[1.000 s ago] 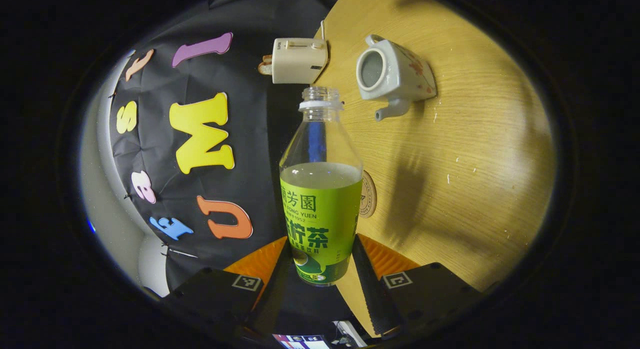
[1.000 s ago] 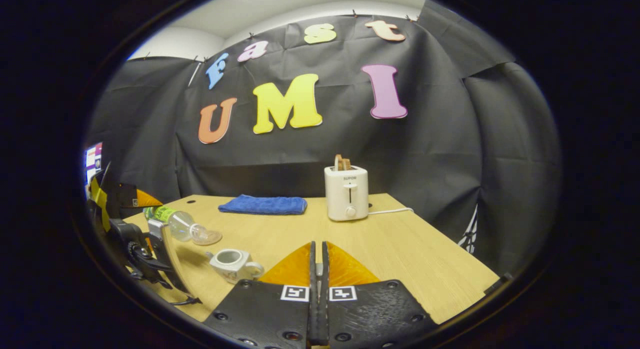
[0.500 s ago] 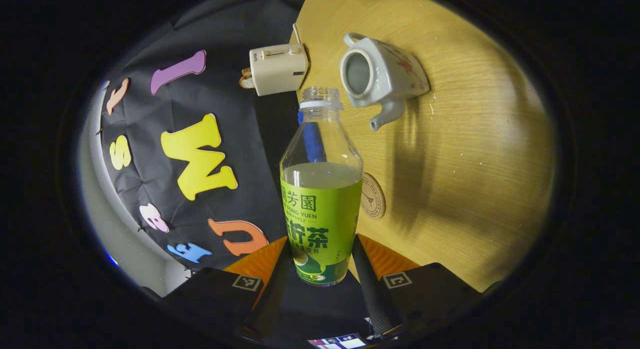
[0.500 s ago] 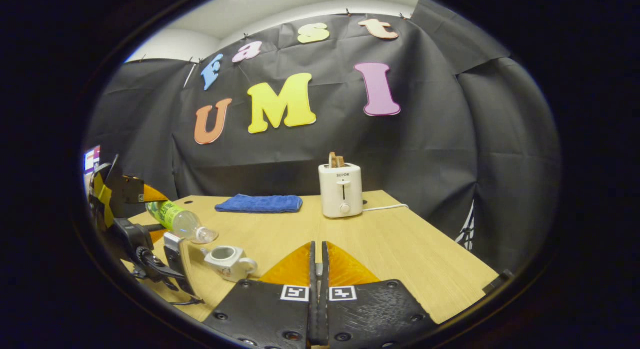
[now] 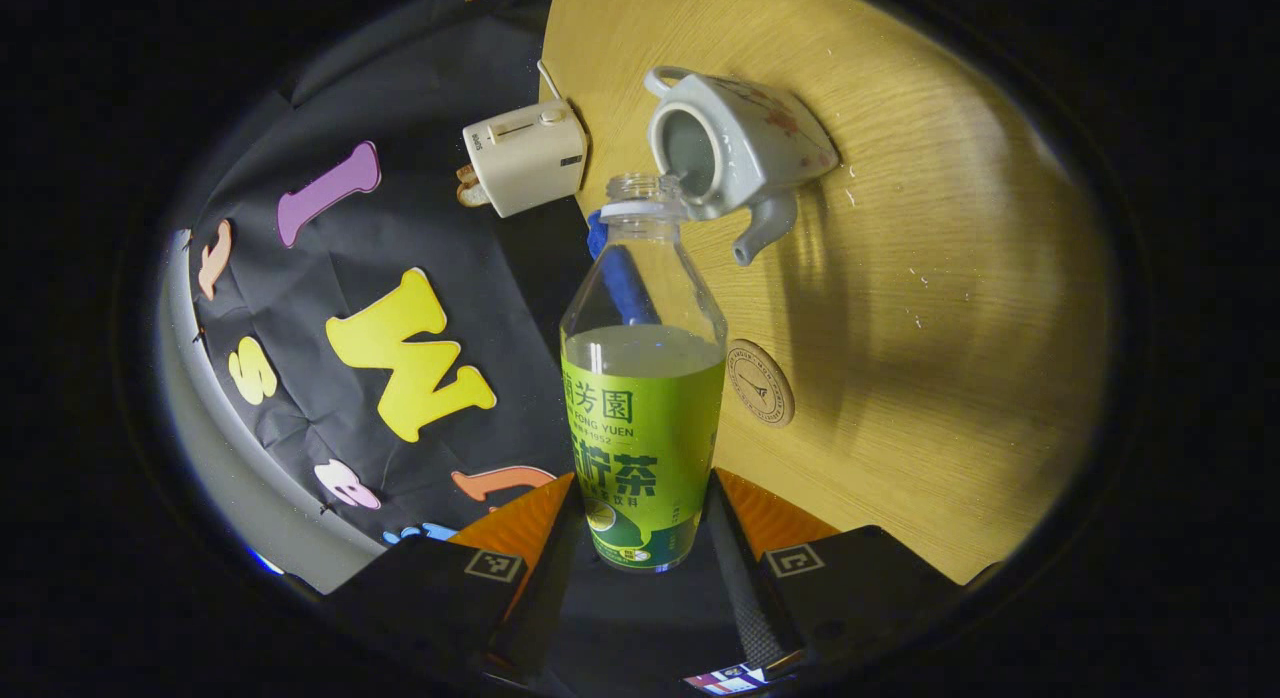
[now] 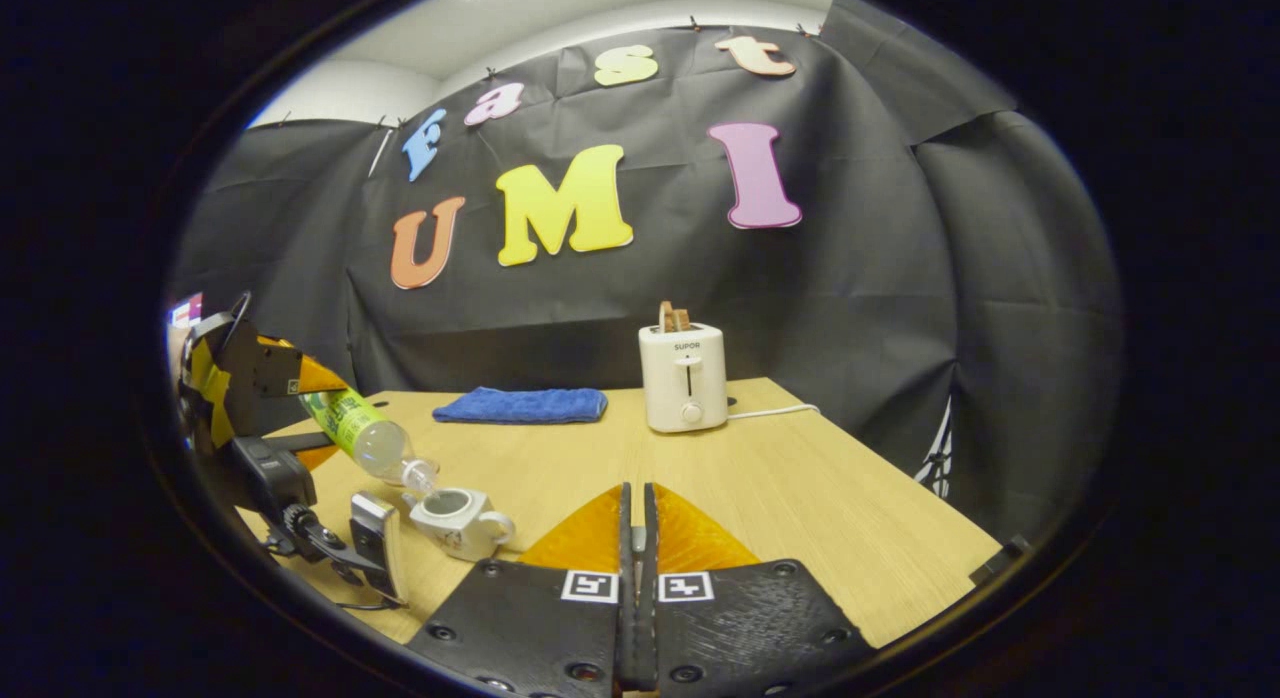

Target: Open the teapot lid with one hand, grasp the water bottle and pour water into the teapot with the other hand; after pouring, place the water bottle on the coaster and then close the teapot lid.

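The water bottle [image 5: 643,398], clamped in the left tool [image 5: 640,568], has tipped closer to the open teapot [image 5: 735,153]; right tool [image 6: 636,578] is clenched.

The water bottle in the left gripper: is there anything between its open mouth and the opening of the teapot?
Nothing visible stands between them. The water bottle, held by the left gripper, is tipped with its mouth right beside the lidless opening of the teapot. The coaster lies apart on the table.

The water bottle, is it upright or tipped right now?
Tipped: the water bottle slants mouth-down over the open teapot, held between the left gripper fingers.
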`<state>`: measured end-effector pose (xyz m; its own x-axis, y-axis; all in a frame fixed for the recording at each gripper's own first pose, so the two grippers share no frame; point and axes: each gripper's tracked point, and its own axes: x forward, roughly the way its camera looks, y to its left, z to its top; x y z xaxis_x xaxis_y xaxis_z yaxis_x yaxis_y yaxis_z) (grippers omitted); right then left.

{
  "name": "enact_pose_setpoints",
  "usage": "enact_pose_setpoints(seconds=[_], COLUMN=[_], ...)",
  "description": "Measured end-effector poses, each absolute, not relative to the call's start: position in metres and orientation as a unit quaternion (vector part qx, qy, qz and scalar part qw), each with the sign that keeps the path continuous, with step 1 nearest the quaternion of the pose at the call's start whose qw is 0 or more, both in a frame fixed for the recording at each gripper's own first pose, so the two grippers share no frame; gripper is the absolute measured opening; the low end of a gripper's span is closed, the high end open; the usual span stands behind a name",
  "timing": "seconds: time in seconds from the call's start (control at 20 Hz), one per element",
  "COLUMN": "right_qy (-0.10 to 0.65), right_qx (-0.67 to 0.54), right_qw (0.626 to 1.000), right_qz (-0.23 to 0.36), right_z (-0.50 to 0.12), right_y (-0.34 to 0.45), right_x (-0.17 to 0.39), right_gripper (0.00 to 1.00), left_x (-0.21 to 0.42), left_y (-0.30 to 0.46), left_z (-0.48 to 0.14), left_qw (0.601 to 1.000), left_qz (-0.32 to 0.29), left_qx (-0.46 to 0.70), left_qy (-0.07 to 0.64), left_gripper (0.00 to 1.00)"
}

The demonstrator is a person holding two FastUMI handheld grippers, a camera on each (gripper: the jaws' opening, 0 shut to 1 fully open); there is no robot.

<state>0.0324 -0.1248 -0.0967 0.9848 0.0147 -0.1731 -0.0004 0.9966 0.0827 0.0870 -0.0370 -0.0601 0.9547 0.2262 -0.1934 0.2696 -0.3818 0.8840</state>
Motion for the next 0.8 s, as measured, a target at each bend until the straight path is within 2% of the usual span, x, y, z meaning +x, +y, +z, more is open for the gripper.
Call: enact_pose_setpoints(seconds=[0.8], right_qy=[0.079], right_qx=[0.05], right_qw=[0.996], right_qz=[-0.008], right_z=[-0.095], right_y=[-0.137], right_x=[0.028], right_gripper=[0.0], left_x=[0.091], left_y=[-0.052], left_z=[-0.046], left_qw=[0.481], left_qz=[-0.008], left_qx=[0.865], left_qy=[0.143], left_gripper=[0.73])
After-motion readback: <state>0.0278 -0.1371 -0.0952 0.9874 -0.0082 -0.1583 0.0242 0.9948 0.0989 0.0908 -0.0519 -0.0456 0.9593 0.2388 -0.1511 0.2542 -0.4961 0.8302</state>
